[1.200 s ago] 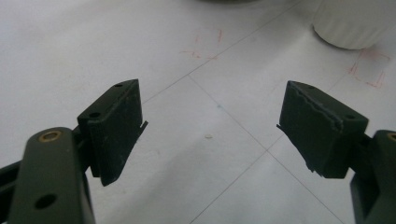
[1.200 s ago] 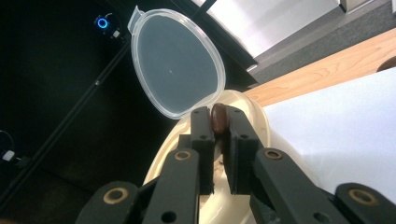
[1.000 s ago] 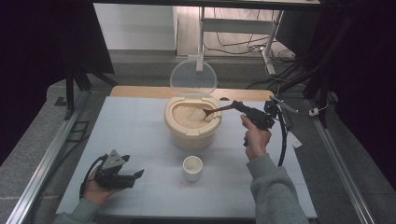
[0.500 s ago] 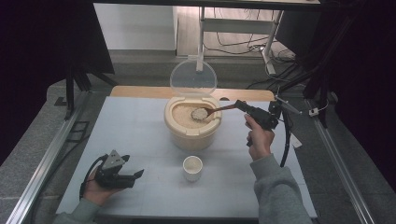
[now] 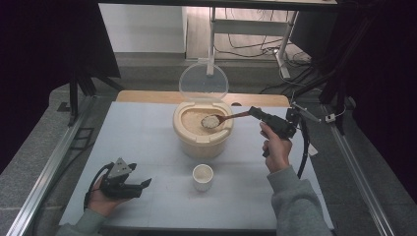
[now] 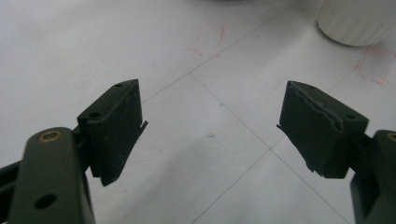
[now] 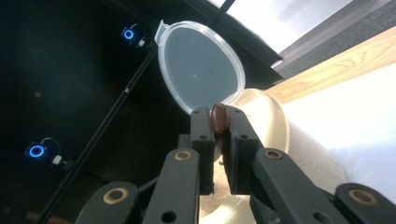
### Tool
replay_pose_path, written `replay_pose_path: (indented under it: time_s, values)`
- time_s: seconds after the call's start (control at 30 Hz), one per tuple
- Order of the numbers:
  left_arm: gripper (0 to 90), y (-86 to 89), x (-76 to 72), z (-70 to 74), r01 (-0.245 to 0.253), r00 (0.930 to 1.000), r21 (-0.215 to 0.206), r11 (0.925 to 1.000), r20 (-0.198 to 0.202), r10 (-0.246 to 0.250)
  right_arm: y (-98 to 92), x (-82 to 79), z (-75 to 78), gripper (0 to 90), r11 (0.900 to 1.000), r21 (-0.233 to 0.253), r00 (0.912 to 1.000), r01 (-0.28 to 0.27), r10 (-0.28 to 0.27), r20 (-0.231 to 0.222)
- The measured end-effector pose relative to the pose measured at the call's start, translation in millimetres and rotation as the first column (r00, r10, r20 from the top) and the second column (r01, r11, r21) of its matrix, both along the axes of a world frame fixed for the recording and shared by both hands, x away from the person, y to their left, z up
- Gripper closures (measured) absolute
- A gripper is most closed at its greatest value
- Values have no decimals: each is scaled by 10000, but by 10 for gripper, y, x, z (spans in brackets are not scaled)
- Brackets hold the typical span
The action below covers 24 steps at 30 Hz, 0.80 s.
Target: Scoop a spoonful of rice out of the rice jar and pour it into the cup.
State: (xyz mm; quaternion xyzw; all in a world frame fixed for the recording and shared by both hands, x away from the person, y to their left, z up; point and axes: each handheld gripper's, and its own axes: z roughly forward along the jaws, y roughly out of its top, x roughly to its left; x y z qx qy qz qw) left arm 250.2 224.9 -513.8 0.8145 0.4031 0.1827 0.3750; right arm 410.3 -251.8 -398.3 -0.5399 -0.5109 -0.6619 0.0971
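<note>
A cream rice container (image 5: 202, 132) stands mid-table with its clear lid (image 5: 203, 82) hinged up behind it. My right gripper (image 5: 255, 112) is shut on the handle of a brown wooden spoon (image 5: 231, 117). The spoon's bowl, heaped with rice (image 5: 210, 121), hovers over the container's open mouth. In the right gripper view the spoon's handle end (image 7: 218, 118) sits pinched between the jaws, with the lid (image 7: 201, 63) beyond. A small white cup (image 5: 202, 176) stands in front of the container. My left gripper (image 5: 144, 185) rests open on the table at the front left, nothing between its jaws (image 6: 210, 128).
The white table (image 5: 147, 142) has a wooden strip (image 5: 142, 96) along its far edge. Metal rails (image 5: 44, 172) run down both sides. The cup's base (image 6: 357, 21) shows at the top right of the left gripper view. A cable (image 5: 305, 147) hangs from the right gripper.
The right gripper has lifted the spoon out of the rice, and it now carries a heap of rice above the container. The left gripper has stayed put.
</note>
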Motion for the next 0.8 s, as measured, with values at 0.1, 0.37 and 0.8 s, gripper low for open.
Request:
replay_pose_path:
  time_s: [0.1,0.37,0.8]
  values:
    - [213,-1,1,0,2,10000,11,10000,-3,-2,4,-31,7,833,9999,-14,9999,-102,102,45]
    - [213,1,4,-1,-23,10000,5,10000,-3,23,-17,-119,3,833,9988,231,9991,-423,421,57]
    - [212,8,13,-7,-84,10000,-7,10000,-44,84,-36,-312,-6,833,9944,90,9944,-1049,1047,141]
